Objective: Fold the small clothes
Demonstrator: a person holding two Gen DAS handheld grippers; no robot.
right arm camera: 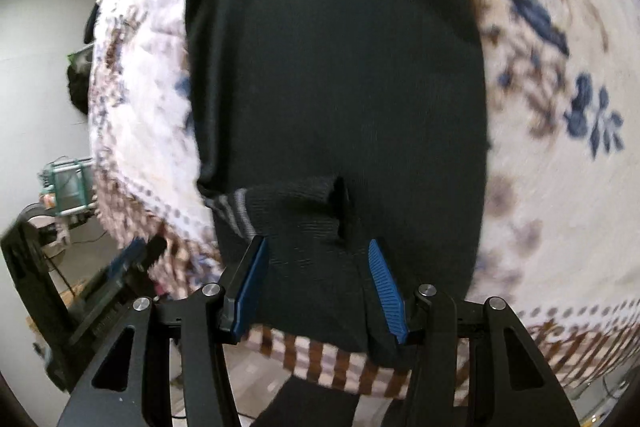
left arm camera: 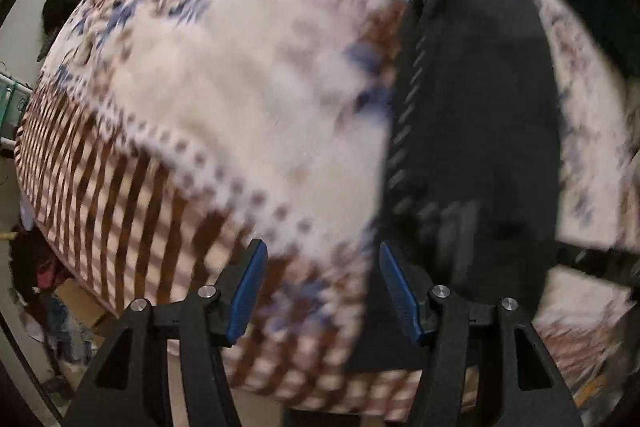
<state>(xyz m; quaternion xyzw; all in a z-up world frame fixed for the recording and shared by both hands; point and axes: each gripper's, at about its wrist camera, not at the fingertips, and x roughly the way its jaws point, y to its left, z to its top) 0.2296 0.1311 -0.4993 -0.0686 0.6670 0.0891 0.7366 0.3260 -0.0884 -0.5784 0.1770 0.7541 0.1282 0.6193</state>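
Observation:
A black garment [left arm camera: 476, 131] lies flat on a floral bedspread [left arm camera: 224, 83], at the right in the left wrist view. Grey stripes run along its left edge. My left gripper [left arm camera: 322, 287] is open over the spread, just left of the garment's near end, with nothing between its blue pads. In the right wrist view the same black garment [right arm camera: 332, 59] fills the centre, its near end bunched with a grey striped band [right arm camera: 236, 211]. My right gripper [right arm camera: 318, 283] hangs open over that bunched near end. The other gripper [right arm camera: 132, 263] shows at the lower left.
The bedspread [right arm camera: 560, 163] has blue and brown flowers and a brown striped border [left arm camera: 100, 187] at the bed's edge. Beyond the edge lie floor clutter and a cardboard box [left arm camera: 80, 303]. A green rack [right arm camera: 70, 183] stands by the wall. The frames are motion-blurred.

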